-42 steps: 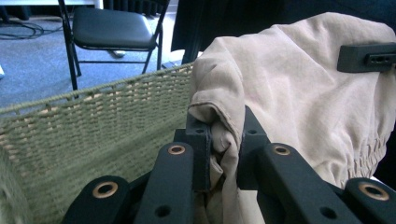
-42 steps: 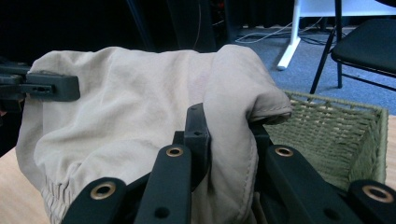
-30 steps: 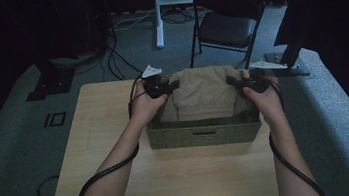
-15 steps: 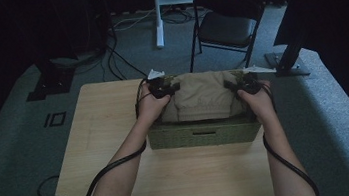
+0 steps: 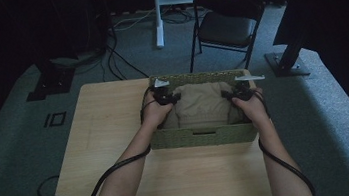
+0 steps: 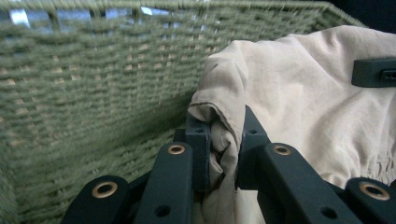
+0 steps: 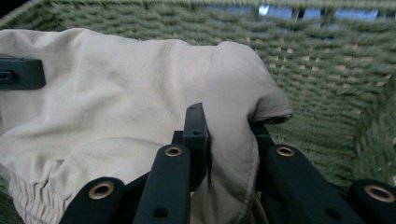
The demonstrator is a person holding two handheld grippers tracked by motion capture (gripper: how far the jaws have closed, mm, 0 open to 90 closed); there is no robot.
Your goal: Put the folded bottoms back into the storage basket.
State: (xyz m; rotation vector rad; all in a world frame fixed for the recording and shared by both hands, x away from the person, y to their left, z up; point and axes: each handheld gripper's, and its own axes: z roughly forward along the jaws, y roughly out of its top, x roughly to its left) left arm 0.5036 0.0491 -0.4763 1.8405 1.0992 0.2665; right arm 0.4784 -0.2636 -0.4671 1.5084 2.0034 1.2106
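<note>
Both tools grip one beige cloth (image 5: pixel 202 105) inside a green woven basket (image 5: pixel 202 137). Seen from the left tool view, the left tool (image 6: pixel 223 142) has its jaws closed on a bunched fold at the cloth's edge, just beside the basket's woven wall. Seen from the right tool view, the right tool (image 7: pixel 229 128) pinches a rounded fold of the cloth near the opposite wall. From the high view, the left tool (image 5: pixel 164 98) and right tool (image 5: pixel 239 93) sit at the cloth's two ends, with the cloth lying in the basket between them. The basket stands on the wooden desk (image 5: pixel 111 136), toward its far edge. Beyond the desk stands a folding chair (image 5: pixel 226 23) on the carpeted floor.
</note>
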